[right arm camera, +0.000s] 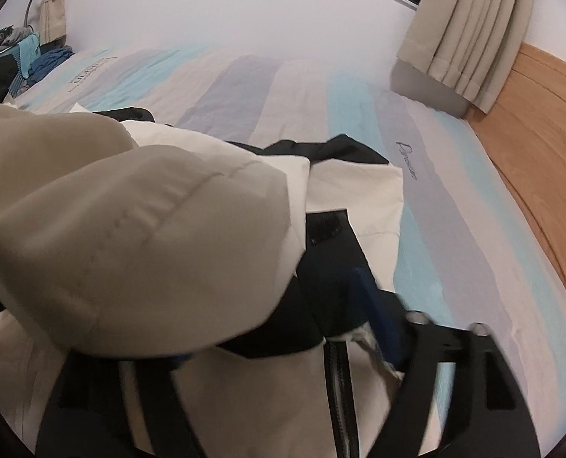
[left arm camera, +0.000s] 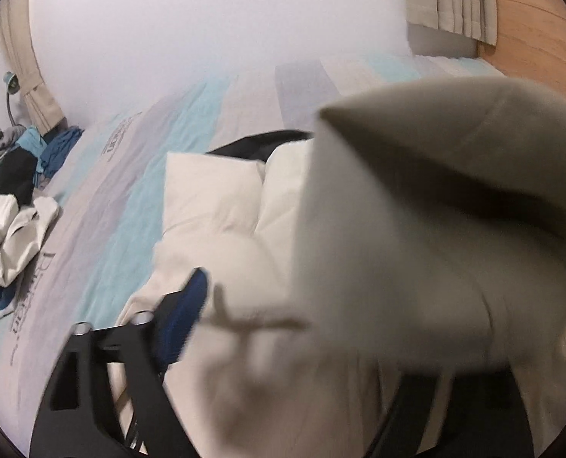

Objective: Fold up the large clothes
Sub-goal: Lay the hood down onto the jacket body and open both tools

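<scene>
From the left wrist, the cream padded jacket with black trim (left arm camera: 222, 206) lies on the pastel-striped bed cover (left arm camera: 130, 175), a raised, blurred fold of it bulging close to the lens; the left gripper (left arm camera: 283, 328) has one blue-padded finger (left arm camera: 183, 316) showing with cloth bunched against it, but whether the fingers are clamped I cannot tell. From the right wrist, the same jacket spreads mid-bed, and the right gripper (right arm camera: 283, 343) seems to pinch cloth beside the black zipper (right arm camera: 338, 381), though the far finger is hidden. It looks soft, bulky and light; hems and seams should offer the surest hold.
</scene>
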### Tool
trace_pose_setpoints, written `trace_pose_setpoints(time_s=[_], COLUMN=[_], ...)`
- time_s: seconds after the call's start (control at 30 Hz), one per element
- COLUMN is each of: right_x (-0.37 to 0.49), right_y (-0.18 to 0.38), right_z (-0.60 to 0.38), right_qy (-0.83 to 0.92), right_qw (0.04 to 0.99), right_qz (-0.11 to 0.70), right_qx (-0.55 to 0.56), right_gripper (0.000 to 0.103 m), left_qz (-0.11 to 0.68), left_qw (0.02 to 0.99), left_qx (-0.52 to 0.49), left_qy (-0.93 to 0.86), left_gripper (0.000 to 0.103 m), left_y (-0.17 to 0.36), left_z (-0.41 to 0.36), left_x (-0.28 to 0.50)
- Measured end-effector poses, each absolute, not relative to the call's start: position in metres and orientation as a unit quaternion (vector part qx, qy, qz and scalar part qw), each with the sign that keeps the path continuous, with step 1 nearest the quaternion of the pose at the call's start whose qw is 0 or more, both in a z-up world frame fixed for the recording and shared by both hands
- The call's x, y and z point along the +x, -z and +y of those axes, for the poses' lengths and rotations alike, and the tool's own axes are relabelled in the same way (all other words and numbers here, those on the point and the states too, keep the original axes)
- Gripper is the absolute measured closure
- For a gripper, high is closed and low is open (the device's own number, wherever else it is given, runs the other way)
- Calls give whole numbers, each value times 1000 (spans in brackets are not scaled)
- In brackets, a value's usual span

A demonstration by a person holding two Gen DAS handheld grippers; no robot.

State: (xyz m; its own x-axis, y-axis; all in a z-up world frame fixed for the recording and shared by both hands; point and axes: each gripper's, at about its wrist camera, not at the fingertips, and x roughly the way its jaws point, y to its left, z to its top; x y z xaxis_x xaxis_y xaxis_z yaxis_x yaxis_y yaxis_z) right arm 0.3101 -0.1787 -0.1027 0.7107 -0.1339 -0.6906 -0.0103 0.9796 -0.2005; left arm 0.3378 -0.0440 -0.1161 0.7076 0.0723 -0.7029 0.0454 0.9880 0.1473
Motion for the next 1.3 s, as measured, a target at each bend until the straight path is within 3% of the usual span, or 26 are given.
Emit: trace_pose_setpoints(time_s=[0.03,0.1,0.5,1.3], right_x=[307,298,226,101], right_y=[103,104,123,158], right_z=[-180,-184,-220,-258], right_qy=[35,34,51,62], right_qw=[921,921,887,829], right_qz=[377,378,449,542], right_qx=[-93,-88,-99,-124], right_gripper=[15,11,10,10], left_qz=[388,403,472,573], left_qw=[919,913,878,818], left_qx=[73,65,73,34], left_qy=[-8,-9,-6,-49], left_gripper=[15,11,6,6], left_y=[116,117,125,145], left_z=[-41,-31,15,87], left_x=[334,322,231,154])
